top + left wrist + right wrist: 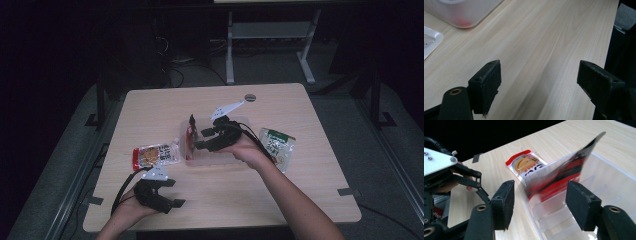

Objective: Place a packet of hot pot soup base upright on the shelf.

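Observation:
A red and black packet (190, 133) stands on edge at the left end of a clear plastic bin (235, 159) in the middle of the table. My right gripper (200, 139) hovers over that bin, pointing left at the packet. In the right gripper view the packet (564, 173) is blurred and leans just beyond my open right gripper (540, 192); the pads do not press on it. My left gripper (176, 193) rests near the table's front left edge. In its own view the left gripper (539, 70) is wide open over bare wood.
An orange and red snack packet (154, 155) lies flat left of the bin. A green and white packet (277, 145) lies to the bin's right. A small grey disc (250, 97) sits near the far edge. Dividers (554, 206) cross the bin's inside.

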A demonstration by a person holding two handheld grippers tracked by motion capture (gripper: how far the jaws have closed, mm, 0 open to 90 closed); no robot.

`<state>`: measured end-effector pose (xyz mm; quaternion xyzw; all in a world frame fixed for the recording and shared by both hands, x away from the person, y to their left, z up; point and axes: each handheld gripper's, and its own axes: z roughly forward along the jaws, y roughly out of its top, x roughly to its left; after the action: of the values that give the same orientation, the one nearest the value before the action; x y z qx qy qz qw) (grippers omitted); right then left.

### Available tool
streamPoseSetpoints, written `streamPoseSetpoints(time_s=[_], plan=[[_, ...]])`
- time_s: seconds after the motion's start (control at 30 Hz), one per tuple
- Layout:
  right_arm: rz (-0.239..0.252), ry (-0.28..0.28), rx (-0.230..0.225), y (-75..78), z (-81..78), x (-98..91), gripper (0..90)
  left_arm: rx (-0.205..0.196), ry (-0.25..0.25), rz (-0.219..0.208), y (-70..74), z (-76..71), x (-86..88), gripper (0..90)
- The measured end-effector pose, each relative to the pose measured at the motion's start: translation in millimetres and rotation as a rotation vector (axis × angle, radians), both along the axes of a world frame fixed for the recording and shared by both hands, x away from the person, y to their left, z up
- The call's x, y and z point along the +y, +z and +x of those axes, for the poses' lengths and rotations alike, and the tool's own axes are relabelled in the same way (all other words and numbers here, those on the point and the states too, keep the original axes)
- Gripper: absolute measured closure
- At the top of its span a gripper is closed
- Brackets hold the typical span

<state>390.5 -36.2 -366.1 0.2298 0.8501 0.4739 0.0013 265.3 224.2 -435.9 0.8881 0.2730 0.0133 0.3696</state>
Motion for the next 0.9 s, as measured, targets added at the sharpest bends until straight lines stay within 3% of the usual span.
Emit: streamPoseSetpoints(time_s=[0.37, 0.67, 0.9], plan=[[-0.009, -0.013, -0.016, 0.7, -4.2, -16.6, 31.2, 0.000, 0.005, -0.006, 0.0, 0.1, 1.2, 19.1], [-0.078, -0.032, -0.044, -9.2, -22.6, -39.4, 30.5, -0.002, 0.007, -0.004, 0.0, 2.0, 1.8, 19.2], [-0.104, -0.039, -0.050, -13.5, -39.8, -56.2, 31.0, -0.001, 0.009, -0.003, -0.1, 2.1, 2.6, 19.5]])
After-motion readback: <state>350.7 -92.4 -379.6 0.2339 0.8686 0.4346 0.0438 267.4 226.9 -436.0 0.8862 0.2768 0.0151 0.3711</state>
